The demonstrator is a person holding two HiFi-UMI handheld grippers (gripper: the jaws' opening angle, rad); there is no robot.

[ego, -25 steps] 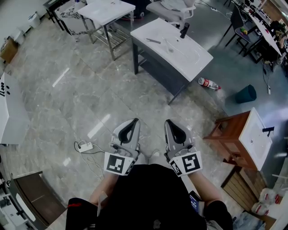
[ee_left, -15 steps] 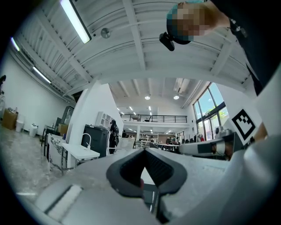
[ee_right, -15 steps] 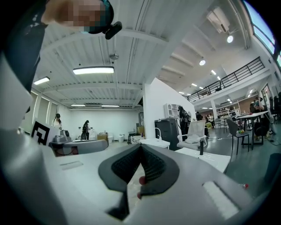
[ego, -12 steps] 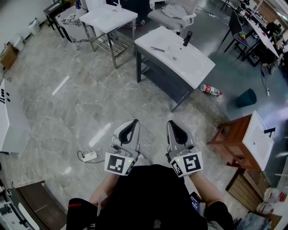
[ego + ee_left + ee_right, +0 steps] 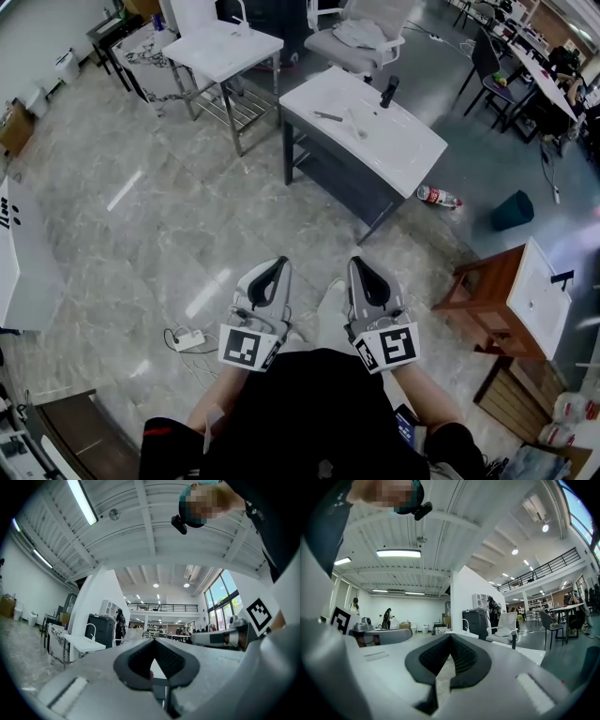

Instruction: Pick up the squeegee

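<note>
Black-grey and slim, the squeegee (image 5: 328,115) lies flat on the white top of the bench (image 5: 403,141), toward its 9 o'clock end. It is too small for me to make out more. A black tap (image 5: 385,91) stands upright at the squeegee's 2 o'clock, apart from it.

On the floor (image 5: 187,216) at the bench's 4 o'clock lies a bottle (image 5: 437,197) with a red label, and a teal bin (image 5: 512,210) sits at the bottle's 3 o'clock. A second white bench (image 5: 225,45) stands at 10 o'clock of the first, and a white chair (image 5: 356,37) at its 12 o'clock.

The squeegee is well apart from both my tools, at roughly 12 o'clock from them. My left tool (image 5: 275,265) and right tool (image 5: 362,266) are held side by side close to my body, pointing level. Each has its jaws closed tip to tip with nothing between them.

A wooden cabinet (image 5: 478,291) with a white basin top stands at 3 o'clock of the right tool. A white power strip (image 5: 190,338) lies on the floor at 8 o'clock of the left tool.
</note>
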